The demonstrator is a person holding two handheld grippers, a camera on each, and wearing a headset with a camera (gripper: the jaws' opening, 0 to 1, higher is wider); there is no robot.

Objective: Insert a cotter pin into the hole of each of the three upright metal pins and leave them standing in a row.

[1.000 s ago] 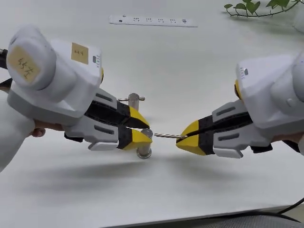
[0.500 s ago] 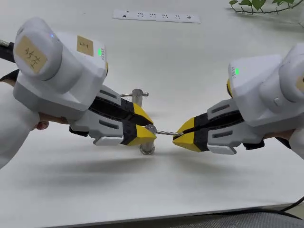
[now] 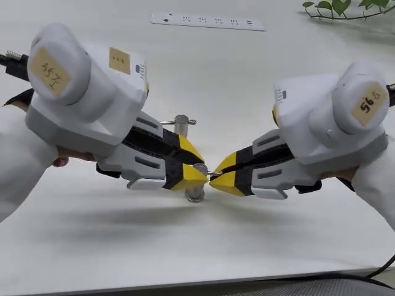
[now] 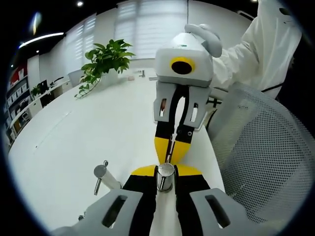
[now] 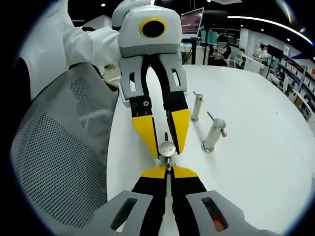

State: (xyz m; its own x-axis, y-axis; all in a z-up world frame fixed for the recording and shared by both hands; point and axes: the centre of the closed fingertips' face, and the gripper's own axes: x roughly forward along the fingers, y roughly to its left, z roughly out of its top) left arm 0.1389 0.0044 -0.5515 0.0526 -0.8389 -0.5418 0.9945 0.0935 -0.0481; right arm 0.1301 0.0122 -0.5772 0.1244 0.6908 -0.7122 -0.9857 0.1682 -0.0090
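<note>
Near the centre of the head view, the left gripper (image 3: pixel 199 170) is pinching an upright metal pin (image 3: pixel 195 195) between its fingers on the white table (image 3: pixel 259 86). From the right, the right gripper (image 3: pixel 213 177) is holding a thin cotter pin (image 5: pixel 168 162) with its fingers pressed together on it, at the pin's top. At the right of the right gripper view, a second pin (image 5: pixel 197 105) and a third pin (image 5: pixel 213 132) are standing.

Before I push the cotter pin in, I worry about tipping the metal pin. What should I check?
1. Left gripper jaws shut on the held metal pin: ok.
2. Held metal pin upright, foot on the table: ok.
3. Right gripper jaws shut on the cotter pin: ok.
4. Cotter pin tip meets the pin's hole: cannot tell, the jaws hide it.
5. Two finished pins standing clear of both grippers: ok.
</note>
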